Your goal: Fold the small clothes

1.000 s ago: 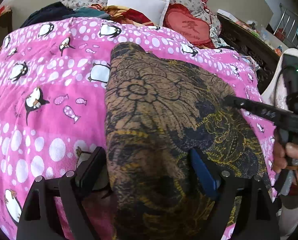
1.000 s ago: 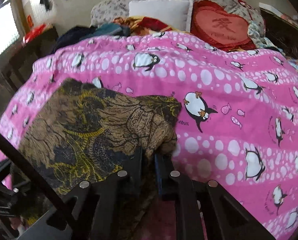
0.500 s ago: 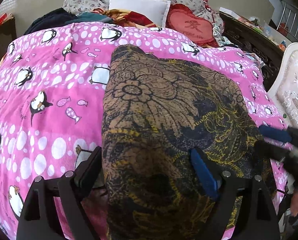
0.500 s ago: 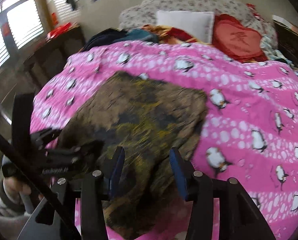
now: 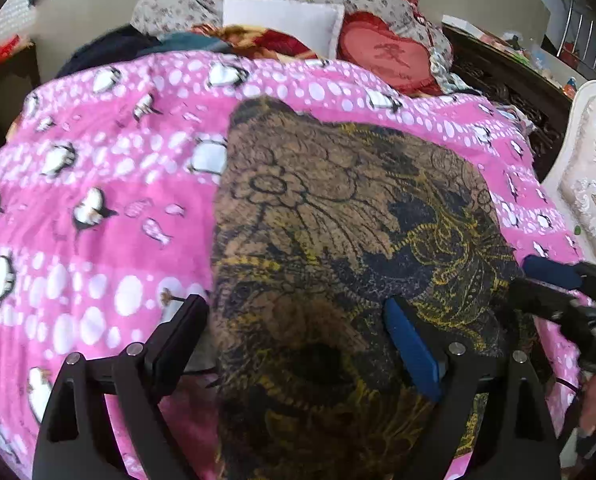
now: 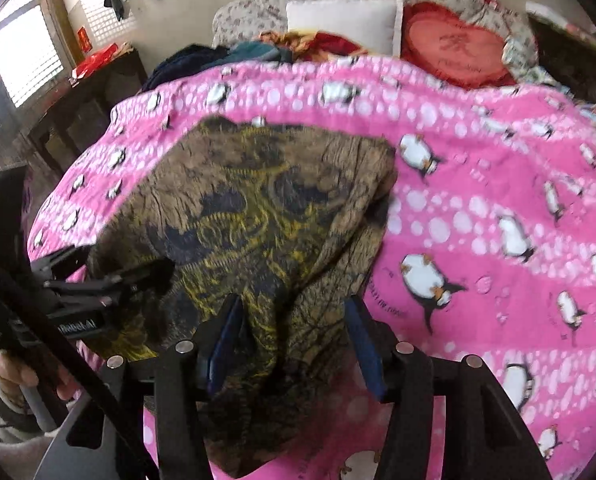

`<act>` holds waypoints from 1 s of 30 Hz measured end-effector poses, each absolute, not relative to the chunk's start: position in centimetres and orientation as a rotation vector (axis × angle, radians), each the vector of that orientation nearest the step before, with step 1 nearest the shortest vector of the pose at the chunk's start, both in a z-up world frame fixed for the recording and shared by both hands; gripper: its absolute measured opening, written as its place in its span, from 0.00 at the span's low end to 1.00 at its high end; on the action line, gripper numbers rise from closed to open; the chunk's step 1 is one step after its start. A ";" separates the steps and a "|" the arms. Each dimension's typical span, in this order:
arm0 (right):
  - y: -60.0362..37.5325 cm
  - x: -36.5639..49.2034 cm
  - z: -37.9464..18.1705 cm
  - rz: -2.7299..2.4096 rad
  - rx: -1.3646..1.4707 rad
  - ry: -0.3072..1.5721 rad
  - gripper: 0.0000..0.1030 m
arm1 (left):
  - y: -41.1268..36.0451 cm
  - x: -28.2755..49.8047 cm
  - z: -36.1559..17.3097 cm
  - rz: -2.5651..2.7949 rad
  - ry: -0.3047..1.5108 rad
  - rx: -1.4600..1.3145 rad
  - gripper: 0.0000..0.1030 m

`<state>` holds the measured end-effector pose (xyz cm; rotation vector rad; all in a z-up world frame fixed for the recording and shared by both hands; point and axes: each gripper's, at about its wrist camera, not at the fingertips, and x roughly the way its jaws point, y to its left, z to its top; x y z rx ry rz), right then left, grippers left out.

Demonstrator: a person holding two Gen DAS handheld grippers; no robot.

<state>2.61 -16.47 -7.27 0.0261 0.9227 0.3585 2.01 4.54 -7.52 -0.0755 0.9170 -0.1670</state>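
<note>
Garment (image 5: 338, 240), brown-patterned, lies on the bed (image 5: 97, 240); with left gripper (image 5: 293, 340) and right gripper (image 6: 293, 332) both spread wide and holding nothing, you pinch each near corner squarely before folding.

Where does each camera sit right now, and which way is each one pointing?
Left wrist: on the left gripper, facing up the bed toward the pillows; its open fingers straddle the brown garment; the right gripper enters at right.
Right wrist: on the right gripper, facing the same way from further right; its open fingers straddle the garment's near edge; the left gripper and a hand show at left.
Shared: garment, pink blanket, heart cushion.
</note>
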 end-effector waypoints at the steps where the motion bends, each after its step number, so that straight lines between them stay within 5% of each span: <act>1: -16.5 2.4 -6.8 0.354 0.037 0.909 0.64 | 4.6 1.8 -7.2 -0.143 0.899 -0.061 0.87; 8: -16.6 1.4 -3.7 0.277 0.114 0.823 0.83 | 5.1 0.8 -4.3 -0.067 0.810 -0.038 0.87; 30: -16.4 -3.2 -1.2 0.176 0.104 0.721 0.88 | 3.2 -3.4 -0.1 -0.025 0.714 -0.014 0.88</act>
